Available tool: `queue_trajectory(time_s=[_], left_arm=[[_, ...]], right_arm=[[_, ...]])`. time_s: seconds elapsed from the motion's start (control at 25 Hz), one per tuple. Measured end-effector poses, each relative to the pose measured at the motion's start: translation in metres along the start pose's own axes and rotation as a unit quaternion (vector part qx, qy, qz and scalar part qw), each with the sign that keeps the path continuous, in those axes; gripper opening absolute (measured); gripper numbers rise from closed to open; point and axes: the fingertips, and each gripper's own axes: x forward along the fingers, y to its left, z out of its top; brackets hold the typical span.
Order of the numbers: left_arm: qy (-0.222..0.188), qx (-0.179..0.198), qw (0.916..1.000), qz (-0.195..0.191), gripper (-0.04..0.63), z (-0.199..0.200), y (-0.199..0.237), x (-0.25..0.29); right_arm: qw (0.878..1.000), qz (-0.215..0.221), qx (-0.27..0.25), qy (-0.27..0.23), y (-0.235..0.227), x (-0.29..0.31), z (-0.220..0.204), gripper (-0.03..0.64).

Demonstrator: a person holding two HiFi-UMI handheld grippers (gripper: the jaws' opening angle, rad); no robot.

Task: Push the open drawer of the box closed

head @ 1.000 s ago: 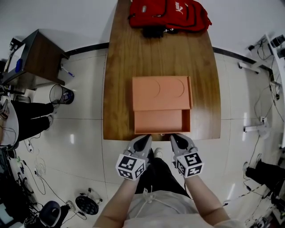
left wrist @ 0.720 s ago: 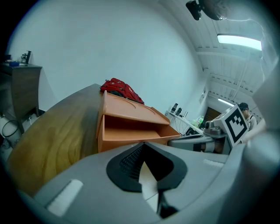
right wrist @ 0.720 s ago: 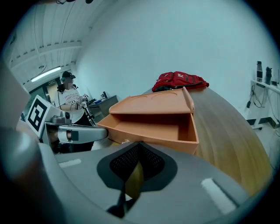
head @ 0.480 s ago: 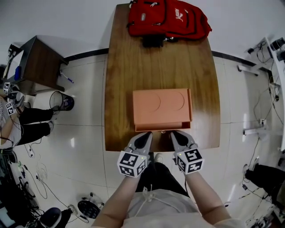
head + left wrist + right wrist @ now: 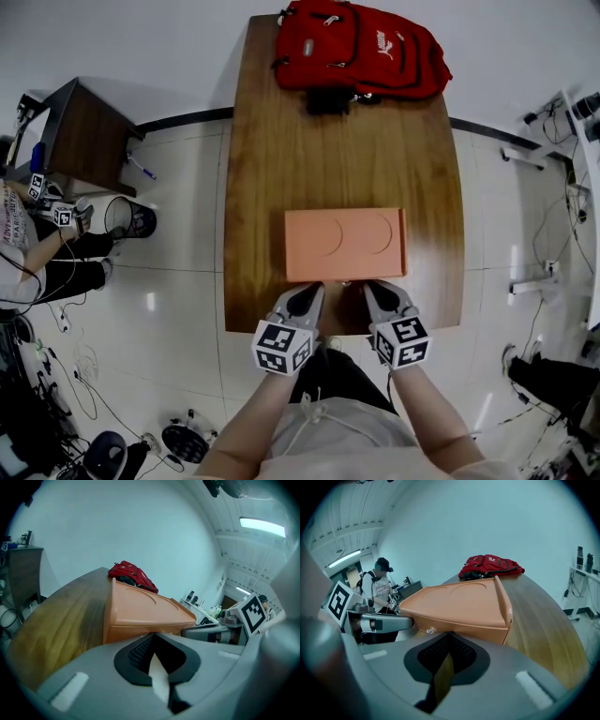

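Head view overhead; gripper views low, sharing box (image 5: pixel 345 244).

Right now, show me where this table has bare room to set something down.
Widest bare stretch of table: between the red backpack and the orange box. Narrower strips run along the box's left and right sides to the table edges. Crowded: the near edge, where the left gripper and right gripper sit at the box front.

The left gripper (image 5: pixel 307 292) and right gripper (image 5: pixel 377 291) are pale grey shells with black ribbed pads (image 5: pixel 138 651), each topped by a black-and-white marker cube (image 5: pixel 281 348). The person wears a whitish drawstring top (image 5: pixel 328 441) and black trousers (image 5: pixel 328 370).
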Motion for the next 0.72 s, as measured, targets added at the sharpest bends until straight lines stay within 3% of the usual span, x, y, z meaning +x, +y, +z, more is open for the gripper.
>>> queue_trajectory(time_s=[0.24,0.44,0.72], left_arm=[[-0.007,0.024,0.9997,-0.007,0.006,0.002,-0.007,-0.016],[-0.079,0.075,0.9941,-0.001,0.006,0.043,-0.03,-0.049],[-0.181,0.14,0.9735,-0.001,0.006,0.106,-0.093,-0.114]], right_arm=[[1.0,0.005,-0.012,-0.012,0.001,-0.024,0.0,0.008],[0.996,0.006,-0.045,-0.08,0.01,-0.067,0.032,0.008],[0.974,0.022,-0.112,-0.194,0.057,-0.142,0.093,0.008]])
